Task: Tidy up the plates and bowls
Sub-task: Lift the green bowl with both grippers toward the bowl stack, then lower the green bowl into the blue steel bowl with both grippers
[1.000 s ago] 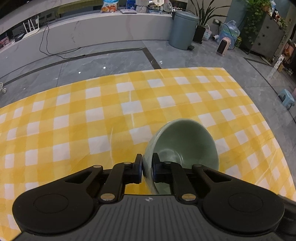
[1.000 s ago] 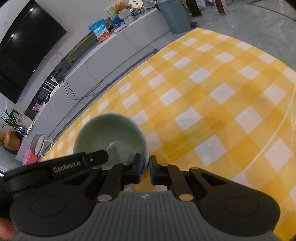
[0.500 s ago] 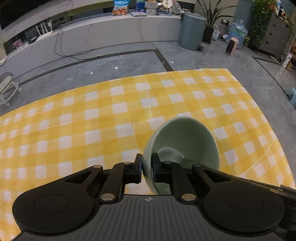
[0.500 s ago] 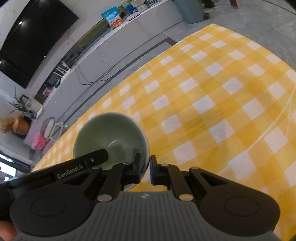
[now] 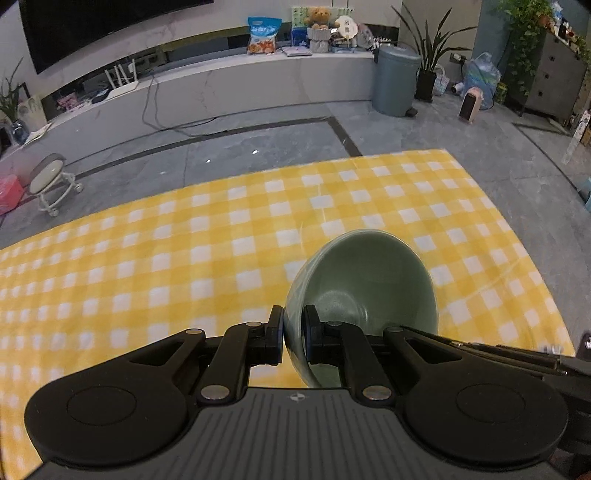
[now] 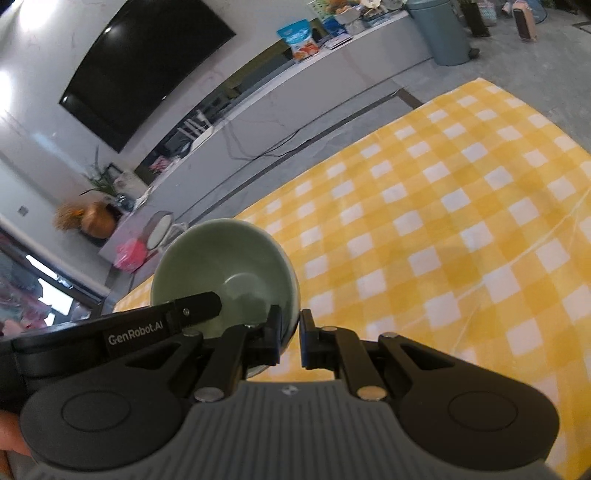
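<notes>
Closest in, the left claw (image 5: 293, 334) pinches the near rim of a green bowl (image 5: 364, 286), one finger outside the wall and the other inside, and the bowl hangs tilted with its opening turned toward the right. Seen from the right wrist, the right claw (image 6: 290, 338) also sits at that bowl (image 6: 221, 266): its left finger (image 6: 273, 332) lies inside the rim, its right finger (image 6: 306, 339) outside, and a narrow gap shows between the outer pad and the wall, so I cannot tell whether this claw presses the rim or merely straddles it. The black body of the other tool, marked GenRobot.AI, reaches across the left side of the bowl in this view. The bowl appears lifted clear of the yellow checked cloth (image 5: 184, 266) that covers the surface beneath and beyond it, though its base is hidden by the claws. Beyond the cloth's far edge from the bowl lies grey floor (image 5: 258, 147), with a small wheeled stool (image 5: 51, 181) far left of the bowl. Farther back still, a long low ledge (image 5: 221, 85) runs across the room, carrying a snack bag (image 5: 261, 35) and a teddy bear (image 5: 319, 16). A grey bin (image 5: 395, 81) stands at the ledge's right end, and a dark screen (image 6: 144, 62) hangs above.
</notes>
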Motion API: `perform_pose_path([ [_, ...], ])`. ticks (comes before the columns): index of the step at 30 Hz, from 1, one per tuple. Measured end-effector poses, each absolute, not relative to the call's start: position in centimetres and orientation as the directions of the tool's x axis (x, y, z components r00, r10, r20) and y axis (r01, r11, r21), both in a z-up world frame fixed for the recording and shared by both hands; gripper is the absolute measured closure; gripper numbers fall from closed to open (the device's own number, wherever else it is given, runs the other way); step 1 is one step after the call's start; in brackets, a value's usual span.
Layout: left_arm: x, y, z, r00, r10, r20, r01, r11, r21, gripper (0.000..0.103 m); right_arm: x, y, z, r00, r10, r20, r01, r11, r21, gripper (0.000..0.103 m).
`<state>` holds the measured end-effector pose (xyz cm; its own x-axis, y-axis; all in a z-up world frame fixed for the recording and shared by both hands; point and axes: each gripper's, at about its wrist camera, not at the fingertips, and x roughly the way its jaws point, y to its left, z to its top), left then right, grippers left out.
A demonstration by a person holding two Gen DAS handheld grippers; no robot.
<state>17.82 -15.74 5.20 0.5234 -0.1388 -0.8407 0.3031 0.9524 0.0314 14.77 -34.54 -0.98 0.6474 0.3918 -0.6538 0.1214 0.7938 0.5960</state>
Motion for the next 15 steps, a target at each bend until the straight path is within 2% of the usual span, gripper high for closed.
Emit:
perform_pose_path([
  [9, 13.5, -13.4, 5.2, 0.47, -0.152, -0.869, 0.278, 0.96, -0.017, 0.091, 9.4, -32.5, 0.2, 0.635, 0.411, -0.655, 0.069, 0.813, 0.578, 0.096],
  [15, 12.2, -11.5, 3.8, 0.397, -0.195, -0.897, 0.237, 0.966, -0.105, 0.091, 7.2, -31.3, 0.1, 0.606, 0.41, -0.681, 0.061, 0.83, 0.554, 0.096],
])
